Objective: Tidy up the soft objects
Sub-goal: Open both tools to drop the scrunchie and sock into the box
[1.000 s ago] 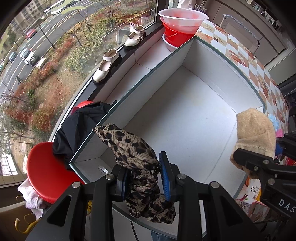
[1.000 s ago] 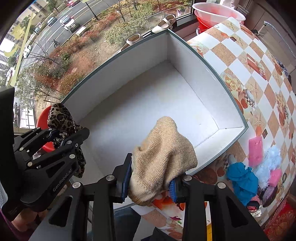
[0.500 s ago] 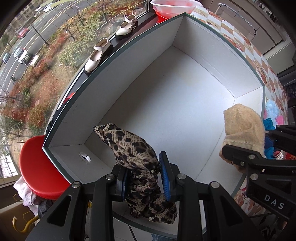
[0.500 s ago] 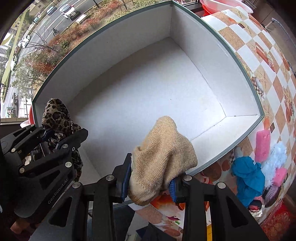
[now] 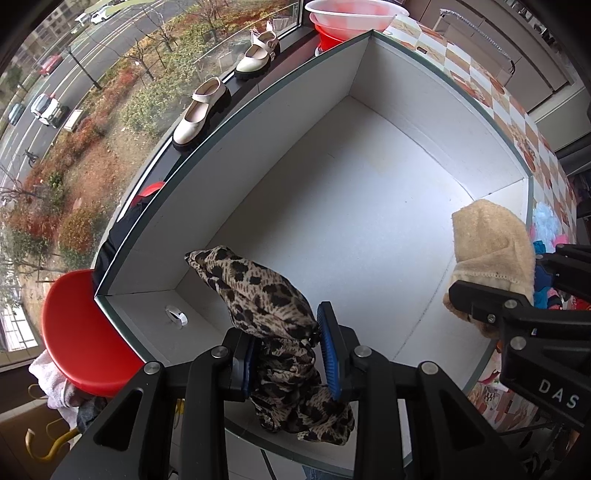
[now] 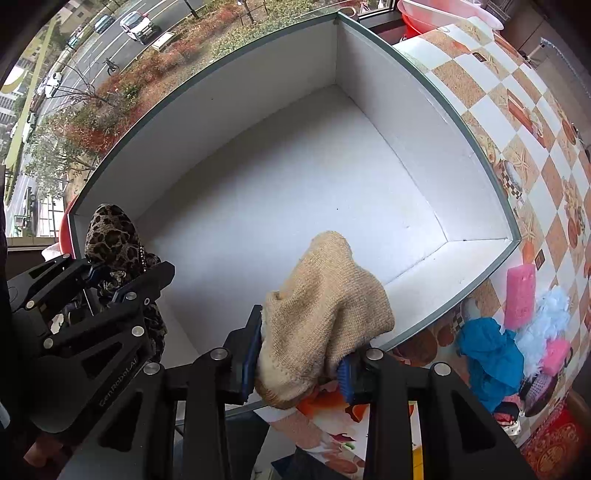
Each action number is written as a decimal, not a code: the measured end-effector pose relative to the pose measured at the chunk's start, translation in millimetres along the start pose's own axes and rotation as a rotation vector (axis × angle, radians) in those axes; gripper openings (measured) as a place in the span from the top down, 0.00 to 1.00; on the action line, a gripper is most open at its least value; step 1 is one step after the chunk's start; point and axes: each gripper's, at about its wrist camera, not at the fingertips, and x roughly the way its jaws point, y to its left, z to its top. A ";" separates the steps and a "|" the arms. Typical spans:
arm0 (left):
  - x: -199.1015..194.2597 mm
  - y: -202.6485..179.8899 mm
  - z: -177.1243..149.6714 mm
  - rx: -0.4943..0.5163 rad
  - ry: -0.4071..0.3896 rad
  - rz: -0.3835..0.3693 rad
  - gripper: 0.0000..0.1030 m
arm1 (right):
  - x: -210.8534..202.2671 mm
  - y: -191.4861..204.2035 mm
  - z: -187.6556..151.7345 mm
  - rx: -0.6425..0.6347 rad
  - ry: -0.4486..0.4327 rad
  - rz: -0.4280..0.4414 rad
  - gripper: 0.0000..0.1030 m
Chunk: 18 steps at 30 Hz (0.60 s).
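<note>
My left gripper [image 5: 290, 354] is shut on a leopard-print cloth [image 5: 258, 291] and holds it over the near left corner of a large white open box [image 5: 369, 206]. My right gripper [image 6: 299, 365] is shut on a beige knitted cloth [image 6: 328, 306] and holds it over the box's near right edge [image 6: 424, 325]. Each gripper shows in the other's view: the right gripper's body with the beige cloth [image 5: 491, 243] at right, the left gripper's body with the leopard cloth [image 6: 110, 236] at left. The box floor is bare.
Right of the box on the checked tablecloth [image 6: 517, 122] lie a blue cloth [image 6: 487, 354], a pink sponge [image 6: 521, 295] and pale fluffy items [image 6: 546, 325]. A red stool [image 5: 77, 339] stands left. Shoes [image 5: 199, 110] and red basins [image 5: 347, 18] sit on the window sill.
Both grippers have moved forward over the box, cloths still held. The box now fills more of both views.
</note>
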 end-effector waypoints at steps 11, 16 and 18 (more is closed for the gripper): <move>-3.5 -2.7 0.1 0.005 -0.012 0.008 0.69 | -3.6 1.5 6.5 -0.001 -0.011 -0.001 0.66; -8.7 -8.4 -1.0 0.033 -0.035 0.008 0.48 | -6.0 -0.6 5.0 0.001 -0.023 0.008 0.66; -13.0 -9.9 -1.1 0.045 -0.061 0.001 0.31 | -9.1 -1.4 8.5 0.003 -0.030 0.028 0.51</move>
